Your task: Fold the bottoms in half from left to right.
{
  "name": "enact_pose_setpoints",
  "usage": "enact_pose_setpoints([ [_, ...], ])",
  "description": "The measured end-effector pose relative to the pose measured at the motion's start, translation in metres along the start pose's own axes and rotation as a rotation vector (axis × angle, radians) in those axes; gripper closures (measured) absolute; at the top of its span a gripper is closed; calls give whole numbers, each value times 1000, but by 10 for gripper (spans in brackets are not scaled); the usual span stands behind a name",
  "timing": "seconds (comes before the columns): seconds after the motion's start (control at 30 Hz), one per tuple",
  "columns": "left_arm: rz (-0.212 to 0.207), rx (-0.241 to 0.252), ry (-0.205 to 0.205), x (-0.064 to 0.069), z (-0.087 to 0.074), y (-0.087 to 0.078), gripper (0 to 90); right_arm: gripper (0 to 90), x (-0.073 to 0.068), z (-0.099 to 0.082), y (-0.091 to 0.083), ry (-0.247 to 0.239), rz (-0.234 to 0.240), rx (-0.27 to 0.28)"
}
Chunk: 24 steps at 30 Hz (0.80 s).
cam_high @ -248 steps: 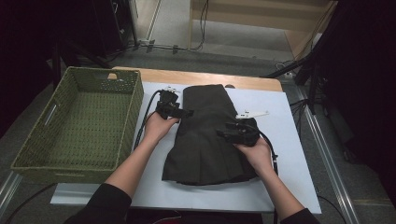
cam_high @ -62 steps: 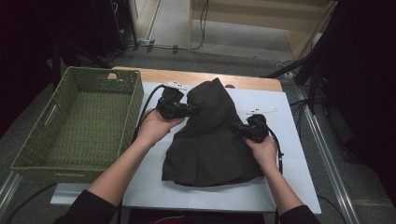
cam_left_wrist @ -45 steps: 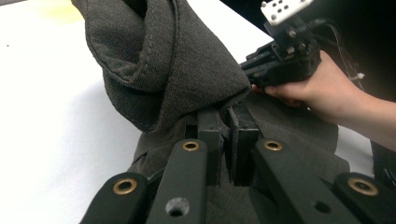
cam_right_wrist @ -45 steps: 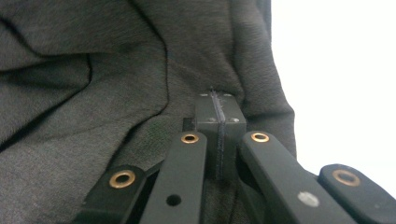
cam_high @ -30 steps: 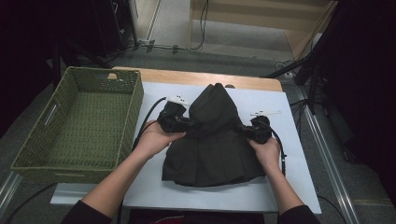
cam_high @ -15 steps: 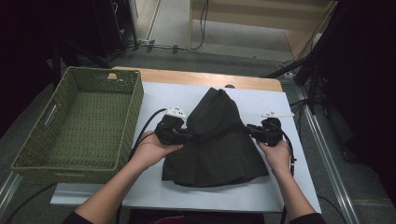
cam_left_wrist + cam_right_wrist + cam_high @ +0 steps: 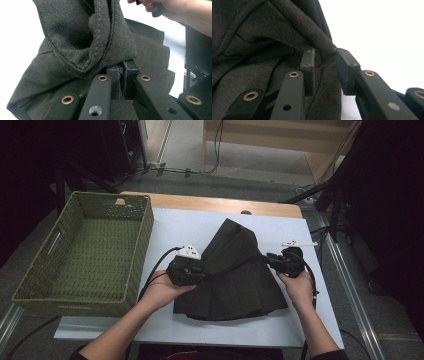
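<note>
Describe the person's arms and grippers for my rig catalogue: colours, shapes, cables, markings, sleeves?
Both forearms are bare, with dark sleeves at the high view's bottom edge. The left gripper is black and blocky, topped by a pale three-cornered plate with dark dots, and trails a black cable. The right gripper is black too, with a pale plate and black cable. Close up, the jaws are flat black bars with brass-coloured rivets and square pads.

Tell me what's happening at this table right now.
A person is folding a dark garment on a white table, with tongs in each hand. The left tongs are shut on a fold of the cloth. The right tongs have just been opening, with a ridge of fabric between the jaws, not pressed. A green woven basket sits to the left.
</note>
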State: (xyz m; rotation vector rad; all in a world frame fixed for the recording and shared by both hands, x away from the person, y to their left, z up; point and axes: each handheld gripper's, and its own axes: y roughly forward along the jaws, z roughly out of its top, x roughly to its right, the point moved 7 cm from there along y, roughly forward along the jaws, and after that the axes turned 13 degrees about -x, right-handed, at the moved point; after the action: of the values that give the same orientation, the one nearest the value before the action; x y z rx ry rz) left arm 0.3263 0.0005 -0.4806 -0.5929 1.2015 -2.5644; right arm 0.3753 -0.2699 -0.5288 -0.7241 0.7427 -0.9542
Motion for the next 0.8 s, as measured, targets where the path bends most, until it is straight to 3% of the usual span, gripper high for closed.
enact_pose_setpoints([
  [0.4, 16, -43, 24, 5, -19, 22, 878, 670, 2, 2, -4, 3, 6, 2],
  [0.53, 30, -74, 44, 7, -25, 30, 878, 743, 4, 5, -6, 7, 21, -2],
  [0.7, 28, -68, 37, 6, -31, 35, 877, 873, 6, 10, -8, 10, 33, -14],
  [0.8, 29, -68, 34, 5, -34, 36, 877, 874, 6, 15, -6, 9, 42, -16],
])
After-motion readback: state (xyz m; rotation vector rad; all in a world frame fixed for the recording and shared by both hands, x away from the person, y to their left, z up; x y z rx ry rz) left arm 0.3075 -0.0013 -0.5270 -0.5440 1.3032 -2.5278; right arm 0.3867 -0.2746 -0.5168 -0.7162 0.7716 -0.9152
